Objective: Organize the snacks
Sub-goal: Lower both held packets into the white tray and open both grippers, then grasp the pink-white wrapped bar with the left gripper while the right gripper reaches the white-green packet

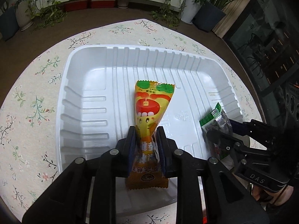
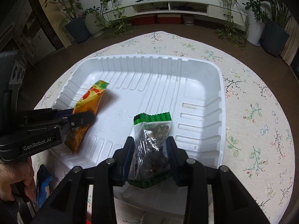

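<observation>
A white ribbed plastic tray [image 1: 89, 78] sits on a floral tablecloth; it also shows in the right wrist view [image 2: 201, 85]. My left gripper [image 1: 146, 130] is shut on an orange-yellow snack packet [image 1: 152, 100] and holds it over the tray's near middle. My right gripper [image 2: 150, 140] is shut on a clear snack packet with green ends [image 2: 153, 130] over the tray's near right. The left gripper [image 2: 82, 119] with the orange packet [image 2: 91, 97] shows in the right wrist view. The right gripper [image 1: 220, 134] with the green packet [image 1: 214, 118] shows in the left wrist view.
The round table with floral cloth [image 2: 252, 112] surrounds the tray. A blue packet [image 2: 44, 184] lies at the table's near left edge, by my hand. Potted plants [image 2: 252, 18] and a low white cabinet [image 2: 177, 7] stand beyond the table.
</observation>
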The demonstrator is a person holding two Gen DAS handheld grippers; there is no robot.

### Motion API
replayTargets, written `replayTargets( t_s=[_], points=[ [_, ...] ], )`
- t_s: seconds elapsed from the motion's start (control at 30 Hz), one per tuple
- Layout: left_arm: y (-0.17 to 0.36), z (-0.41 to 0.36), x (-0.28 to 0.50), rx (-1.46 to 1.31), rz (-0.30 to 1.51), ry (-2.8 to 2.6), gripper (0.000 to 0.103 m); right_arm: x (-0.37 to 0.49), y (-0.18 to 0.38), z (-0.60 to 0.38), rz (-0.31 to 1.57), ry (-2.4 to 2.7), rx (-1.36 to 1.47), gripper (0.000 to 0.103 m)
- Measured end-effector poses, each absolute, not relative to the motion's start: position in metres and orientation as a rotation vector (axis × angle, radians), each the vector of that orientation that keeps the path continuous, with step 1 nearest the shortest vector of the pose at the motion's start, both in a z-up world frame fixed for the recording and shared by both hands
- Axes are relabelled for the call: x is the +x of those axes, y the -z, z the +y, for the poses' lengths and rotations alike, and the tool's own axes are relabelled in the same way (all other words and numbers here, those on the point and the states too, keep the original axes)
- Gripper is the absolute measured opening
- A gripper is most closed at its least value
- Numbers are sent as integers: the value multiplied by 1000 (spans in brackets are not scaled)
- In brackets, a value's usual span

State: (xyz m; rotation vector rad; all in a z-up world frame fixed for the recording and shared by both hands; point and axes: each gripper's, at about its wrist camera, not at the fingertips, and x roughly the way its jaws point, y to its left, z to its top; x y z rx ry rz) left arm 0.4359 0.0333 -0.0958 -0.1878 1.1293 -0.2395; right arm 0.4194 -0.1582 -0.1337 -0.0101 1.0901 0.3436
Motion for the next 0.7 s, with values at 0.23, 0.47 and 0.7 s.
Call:
replayTargets(
  t_s=[0.23,0.47,0.7],
  points=[
    [76,41,421,-205,1072,223,63,413,122,-168,1058,-327,6,49],
    [27,56,394,-269,983,259,82,392,76,-182,965,-321,58,69],
    [-52,84,323,-341,828,359,103,326,15,-217,803,-364,312,102]
  ],
)
